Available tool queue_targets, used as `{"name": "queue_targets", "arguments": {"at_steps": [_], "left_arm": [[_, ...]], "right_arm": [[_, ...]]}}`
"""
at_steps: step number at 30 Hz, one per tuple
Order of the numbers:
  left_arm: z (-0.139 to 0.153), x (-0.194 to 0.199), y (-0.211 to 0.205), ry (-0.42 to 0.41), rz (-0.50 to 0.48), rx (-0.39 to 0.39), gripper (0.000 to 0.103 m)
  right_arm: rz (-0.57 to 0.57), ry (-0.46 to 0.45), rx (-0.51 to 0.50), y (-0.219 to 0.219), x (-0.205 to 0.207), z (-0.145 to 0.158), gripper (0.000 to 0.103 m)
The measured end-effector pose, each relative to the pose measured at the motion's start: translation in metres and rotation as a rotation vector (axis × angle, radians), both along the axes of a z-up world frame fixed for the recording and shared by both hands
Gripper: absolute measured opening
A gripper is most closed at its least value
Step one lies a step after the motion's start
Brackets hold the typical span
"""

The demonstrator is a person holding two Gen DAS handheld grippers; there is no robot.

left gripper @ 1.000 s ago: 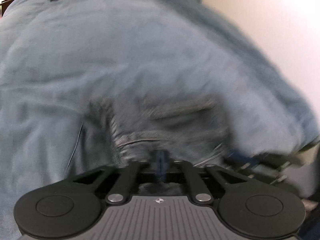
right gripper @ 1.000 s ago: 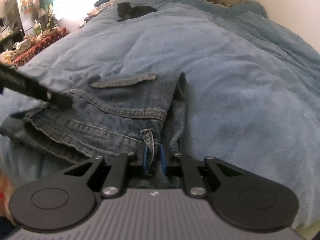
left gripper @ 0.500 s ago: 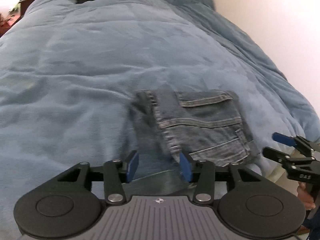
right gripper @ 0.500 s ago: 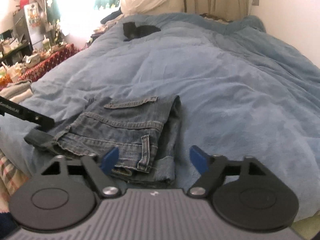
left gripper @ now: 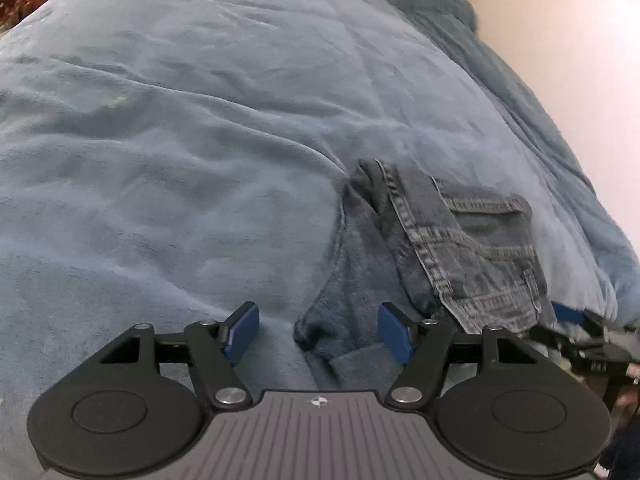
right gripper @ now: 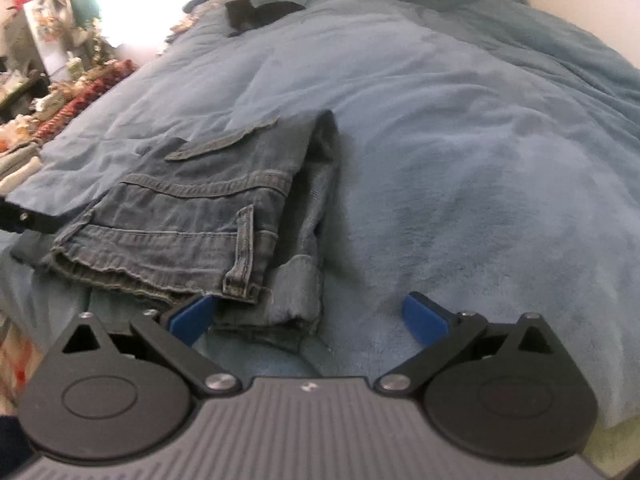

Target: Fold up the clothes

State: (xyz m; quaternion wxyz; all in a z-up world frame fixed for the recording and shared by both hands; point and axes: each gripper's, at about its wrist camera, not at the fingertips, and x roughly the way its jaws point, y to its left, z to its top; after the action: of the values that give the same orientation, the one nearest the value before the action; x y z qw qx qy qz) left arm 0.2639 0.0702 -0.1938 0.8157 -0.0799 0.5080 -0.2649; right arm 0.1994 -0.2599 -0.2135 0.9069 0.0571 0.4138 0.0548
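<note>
Left wrist view: you are holding the left tongs point(left gripper: 318, 330) low over the blue blanket point(left gripper: 192, 184), jaws spread, nothing pinched; they have just been opening, and only a loose denim flap is lying on the blanket between the pads. The folded jeans point(left gripper: 460, 248) are sitting on the bed ahead and to the right, waistband and pocket flap facing up, near the bed's close edge. The right tongs point(left gripper: 576, 332) are showing at the jeans' right edge, partly cut off by the frame.

Judgement: the fold is looking nearly complete, and you are letting go. Keep the pads clear of that stray flap as you are backing off, or it may drag and spoil the stack.

Right wrist view: you are holding the right tongs point(right gripper: 312, 318) wide apart, also just opened; the near hem corner of the jeans point(right gripper: 208, 200) is lying between the pads, though neither is pressing on it. One pad is sitting just beside the belt loop. A dark garment point(right gripper: 256, 12) is lying far up the bed, well apart. Clutter at the left is too blurred to name.

Judgement: lift before you are sliding sideways, so the pad is not snagging the loop. If the lower layer is poking out at the corner, tuck it square before moving to another item.
</note>
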Motion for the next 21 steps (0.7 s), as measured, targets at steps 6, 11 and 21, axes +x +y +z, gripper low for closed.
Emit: {"name": "queue_targets", "arguments": {"at_steps": [6, 11, 21], "left_arm": [[0.018, 0.011, -0.011, -0.006, -0.110, 0.056, 0.067], [0.034, 0.013, -0.028, -0.032, -0.166, 0.132, 0.068], [0.014, 0.032, -0.034, 0.085, -0.104, -0.025, 0.064]], "right_arm": [[0.109, 0.026, -0.077, 0.005, -0.004, 0.007, 0.102], [0.150, -0.021, -0.007, 0.012, -0.003, 0.031, 0.102], [-0.120, 0.115, 0.444, -0.041, 0.051, 0.009, 0.084]]}}
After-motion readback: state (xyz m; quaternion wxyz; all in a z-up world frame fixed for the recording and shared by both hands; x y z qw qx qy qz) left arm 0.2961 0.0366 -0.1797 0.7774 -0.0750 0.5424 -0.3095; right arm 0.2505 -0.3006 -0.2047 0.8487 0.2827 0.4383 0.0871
